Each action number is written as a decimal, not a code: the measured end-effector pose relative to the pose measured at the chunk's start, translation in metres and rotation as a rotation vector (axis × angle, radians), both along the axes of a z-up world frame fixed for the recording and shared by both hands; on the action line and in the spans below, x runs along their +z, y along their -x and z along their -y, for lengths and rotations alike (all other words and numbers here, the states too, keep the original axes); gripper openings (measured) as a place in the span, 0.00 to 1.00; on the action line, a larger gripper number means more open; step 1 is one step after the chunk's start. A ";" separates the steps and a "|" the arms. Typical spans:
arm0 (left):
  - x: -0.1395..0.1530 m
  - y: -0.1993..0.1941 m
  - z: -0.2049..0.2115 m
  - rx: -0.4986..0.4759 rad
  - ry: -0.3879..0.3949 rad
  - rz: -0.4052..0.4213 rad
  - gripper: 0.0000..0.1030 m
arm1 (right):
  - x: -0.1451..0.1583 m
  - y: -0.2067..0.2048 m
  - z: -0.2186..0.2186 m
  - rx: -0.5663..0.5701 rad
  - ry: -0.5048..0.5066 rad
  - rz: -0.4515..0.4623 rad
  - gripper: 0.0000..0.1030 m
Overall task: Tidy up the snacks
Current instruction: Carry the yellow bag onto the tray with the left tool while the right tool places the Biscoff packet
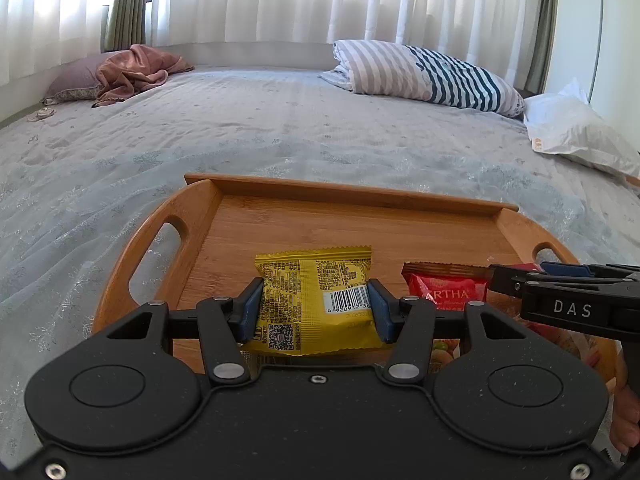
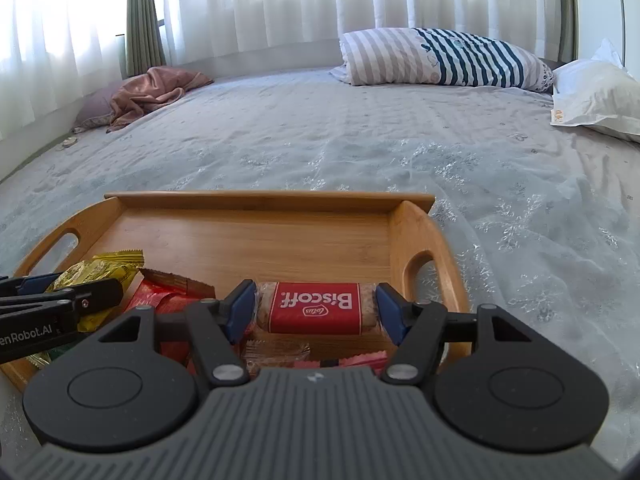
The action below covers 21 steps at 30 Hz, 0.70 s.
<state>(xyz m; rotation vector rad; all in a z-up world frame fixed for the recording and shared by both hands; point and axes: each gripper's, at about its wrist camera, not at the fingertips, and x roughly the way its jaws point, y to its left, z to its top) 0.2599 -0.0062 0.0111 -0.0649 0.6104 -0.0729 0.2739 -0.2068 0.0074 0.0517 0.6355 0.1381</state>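
Note:
A wooden tray (image 1: 320,216) (image 2: 256,236) lies on the bed. My left gripper (image 1: 316,306) is shut on a yellow snack packet (image 1: 316,300), held over the tray's near part; the packet also shows in the right wrist view (image 2: 100,272). My right gripper (image 2: 316,308) is shut on a red Biscoff packet (image 2: 316,307) over the tray's near right part. A red snack packet (image 1: 444,288) (image 2: 168,292) lies in the tray between the two grippers. The right gripper shows from the side in the left wrist view (image 1: 560,284).
More small wrapped snacks (image 2: 276,350) lie in the tray under my right gripper. The grey bedspread (image 1: 280,128) surrounds the tray. A striped pillow (image 1: 424,72), a white bag (image 1: 572,128) and a pink cloth (image 1: 136,70) lie at the far side.

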 end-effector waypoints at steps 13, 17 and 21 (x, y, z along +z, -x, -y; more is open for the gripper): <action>-0.006 -0.001 0.005 -0.007 -0.006 -0.015 0.50 | -0.004 0.002 -0.002 -0.001 0.003 -0.018 0.64; -0.007 -0.001 0.007 -0.014 -0.016 -0.013 0.50 | -0.004 0.002 -0.001 -0.002 0.001 -0.018 0.64; -0.006 0.000 0.009 -0.017 -0.023 -0.012 0.59 | -0.002 0.004 0.000 0.000 -0.014 -0.015 0.69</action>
